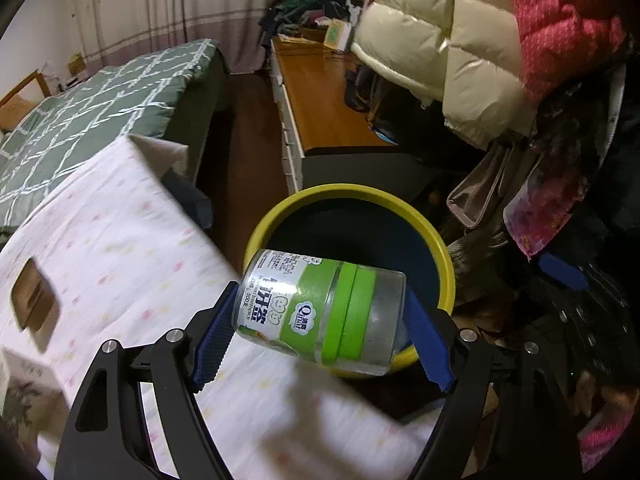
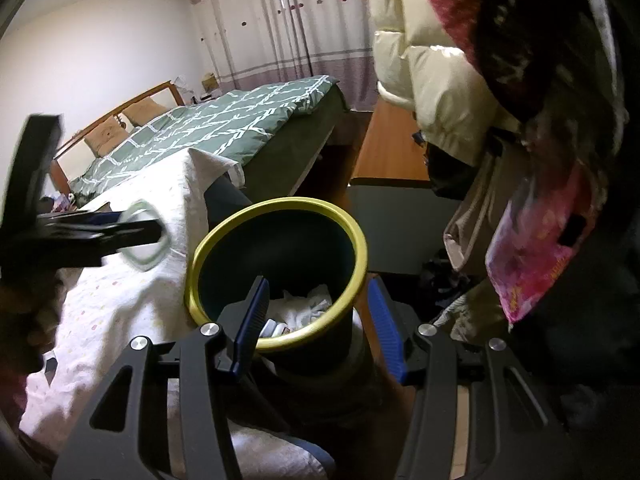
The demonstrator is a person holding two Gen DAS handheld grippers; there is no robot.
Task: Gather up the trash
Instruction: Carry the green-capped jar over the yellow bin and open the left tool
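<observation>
My left gripper is shut on a clear plastic jar with a green label and green band. It holds the jar on its side over the near rim of the yellow-rimmed dark trash bin. In the right wrist view the bin stands just ahead, with white crumpled trash inside. My right gripper is open and empty, its blue pads either side of the bin's near rim. The left gripper with the jar shows blurred at the left.
A table under a white dotted cloth lies left of the bin. A bed with a green quilt is behind it. A wooden dresser and hanging coats crowd the right side.
</observation>
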